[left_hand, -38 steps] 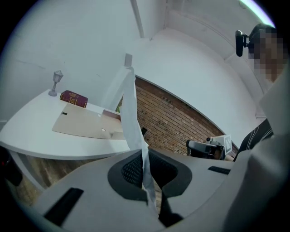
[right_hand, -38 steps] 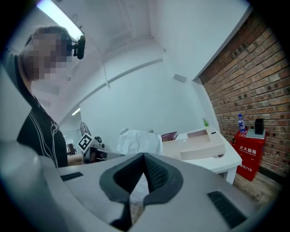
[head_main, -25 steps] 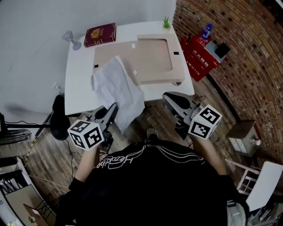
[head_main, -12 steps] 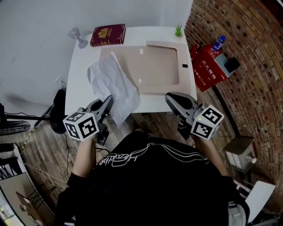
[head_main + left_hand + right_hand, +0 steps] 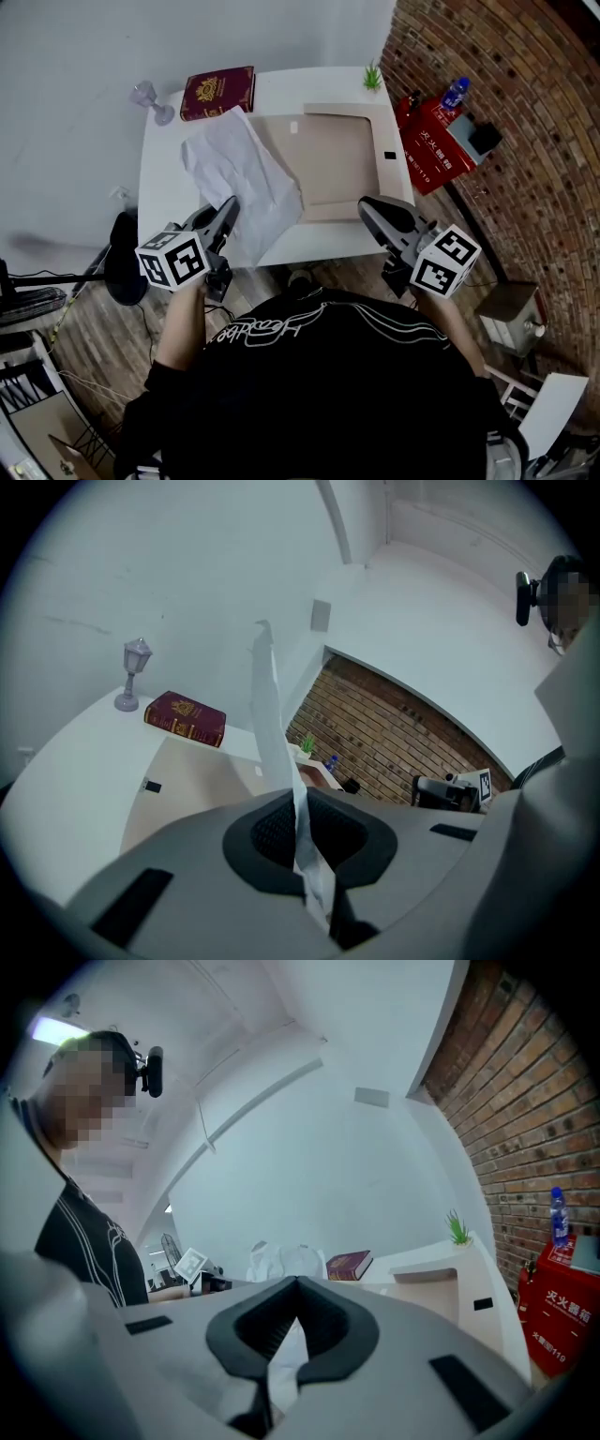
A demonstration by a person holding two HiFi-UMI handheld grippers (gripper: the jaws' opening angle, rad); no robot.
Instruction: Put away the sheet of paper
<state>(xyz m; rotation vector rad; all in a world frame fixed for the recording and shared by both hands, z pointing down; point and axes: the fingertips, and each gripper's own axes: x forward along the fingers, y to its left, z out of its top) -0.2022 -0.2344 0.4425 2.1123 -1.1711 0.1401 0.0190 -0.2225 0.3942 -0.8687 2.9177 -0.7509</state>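
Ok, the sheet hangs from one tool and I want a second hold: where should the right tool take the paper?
The paper is best taken at its free right-hand edge near the front corner, coming in level from the right. The left tool is shut on its near-left part and holds it crumpled and lifted, so that edge probably stands clear of the table.

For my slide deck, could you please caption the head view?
The left gripper pinches a crumpled sheet of paper over the white table, a red book behind.

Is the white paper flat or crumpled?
Crumpled: the white sheet of paper shows creases and bumps, and the left gripper pinches its near edge.
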